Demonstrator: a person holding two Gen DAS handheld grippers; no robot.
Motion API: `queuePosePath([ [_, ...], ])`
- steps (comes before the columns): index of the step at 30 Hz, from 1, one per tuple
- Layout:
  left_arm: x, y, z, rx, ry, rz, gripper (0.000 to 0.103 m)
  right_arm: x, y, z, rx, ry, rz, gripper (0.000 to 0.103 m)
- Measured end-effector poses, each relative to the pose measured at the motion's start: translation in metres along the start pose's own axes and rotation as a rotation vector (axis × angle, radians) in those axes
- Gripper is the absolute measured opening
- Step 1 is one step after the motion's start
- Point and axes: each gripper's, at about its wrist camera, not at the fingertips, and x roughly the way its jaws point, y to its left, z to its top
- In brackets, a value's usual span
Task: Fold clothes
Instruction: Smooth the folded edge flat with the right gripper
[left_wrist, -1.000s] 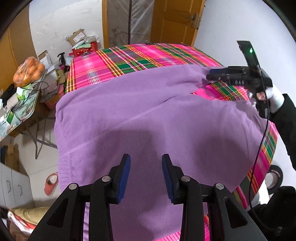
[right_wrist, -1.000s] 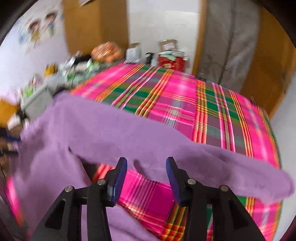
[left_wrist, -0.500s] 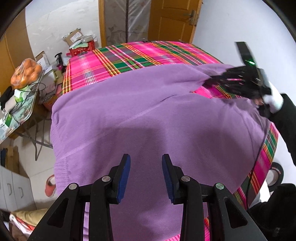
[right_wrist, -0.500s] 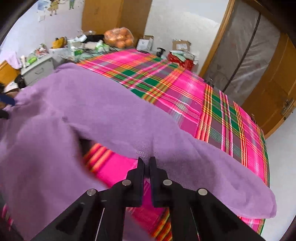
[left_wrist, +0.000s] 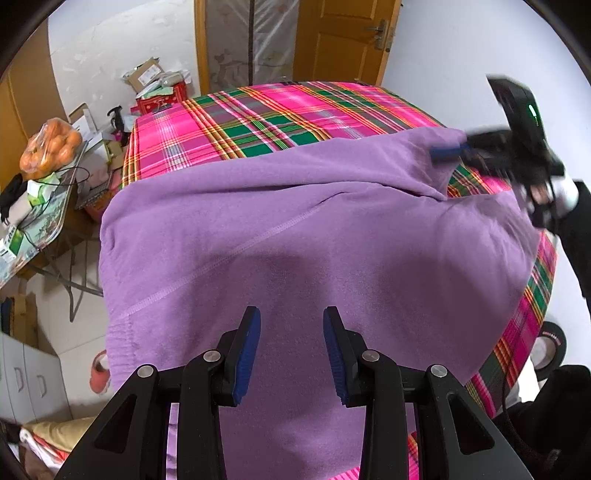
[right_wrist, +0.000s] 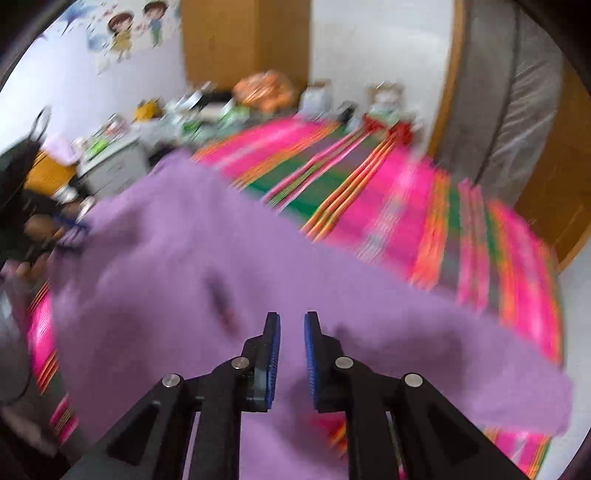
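Fleece, soft and light, was what you handled: the purple garment (left_wrist: 295, 236) lay across the plaid bed (left_wrist: 266, 122), your left gripper (left_wrist: 291, 350) spread empty above it, your right gripper (right_wrist: 291, 354) opening off its sleeve, best pinched at hems

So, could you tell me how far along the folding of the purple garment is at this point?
Early. The purple garment is spread over the plaid bed cover, and a sleeve lies across its upper part, which looks like a first fold. In hand: the right gripper is opening above the sleeve with nothing pinched; the left gripper hovers open over the body. Left: the other folds; no compact stack shows.
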Motion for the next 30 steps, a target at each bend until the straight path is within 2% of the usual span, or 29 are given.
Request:
queuePosePath([
  [2, 0.000, 0.001, 0.000, -0.002, -0.002, 0.002, 0.037, 0.012, -0.018, 0.014, 0.045, -0.017, -0.046, 0.031],
  [4, -0.001, 0.001, 0.000, -0.005, -0.004, 0.003, 0.037, 0.034, -0.036, 0.026, 0.073, -0.003, -0.062, 0.031],
  [7, -0.001, 0.006, 0.000, -0.019, -0.008, 0.006, 0.037, 0.073, -0.055, 0.030, 0.074, 0.088, -0.052, 0.035],
  [9, -0.001, 0.008, 0.000, -0.025, -0.009, 0.006, 0.037, 0.093, -0.062, 0.027, 0.079, 0.149, -0.008, 0.038],
  [11, -0.001, 0.009, 0.000, -0.029, -0.007, 0.006, 0.037, 0.098, -0.066, 0.023, 0.075, 0.157, 0.037, 0.045],
  [13, 0.001, 0.009, 0.001, -0.031, -0.003, 0.006, 0.037, 0.100, -0.068, 0.020, 0.056, 0.159, 0.065, 0.046],
  [14, 0.002, 0.010, 0.001, -0.031, -0.001, 0.005, 0.037, 0.100, -0.066, 0.021, 0.037, 0.172, 0.066, 0.041],
  [15, 0.003, 0.010, 0.001, -0.029, 0.001, 0.005, 0.037, 0.099, -0.063, 0.022, 0.020, 0.184, 0.067, 0.021],
  [16, 0.003, 0.010, 0.002, -0.029, 0.002, 0.006, 0.037, 0.099, -0.061, 0.023, 0.002, 0.197, 0.068, 0.006],
  [18, 0.003, 0.010, 0.003, -0.033, 0.000, 0.007, 0.037, 0.095, -0.057, 0.027, -0.032, 0.198, 0.047, 0.007],
  [20, 0.002, 0.011, 0.004, -0.043, -0.006, 0.012, 0.037, 0.086, -0.058, 0.035, -0.037, 0.134, -0.034, 0.007],
  [25, -0.005, 0.020, 0.006, -0.094, -0.043, 0.026, 0.037, 0.058, -0.079, 0.056, 0.117, -0.060, -0.228, 0.009],
  [28, -0.009, 0.030, 0.006, -0.145, -0.067, 0.037, 0.037, 0.064, -0.080, 0.051, 0.129, -0.016, -0.257, 0.009],
  [30, -0.012, 0.038, 0.006, -0.186, -0.081, 0.045, 0.037, 0.063, -0.077, 0.043, 0.133, -0.005, -0.260, 0.014],
])
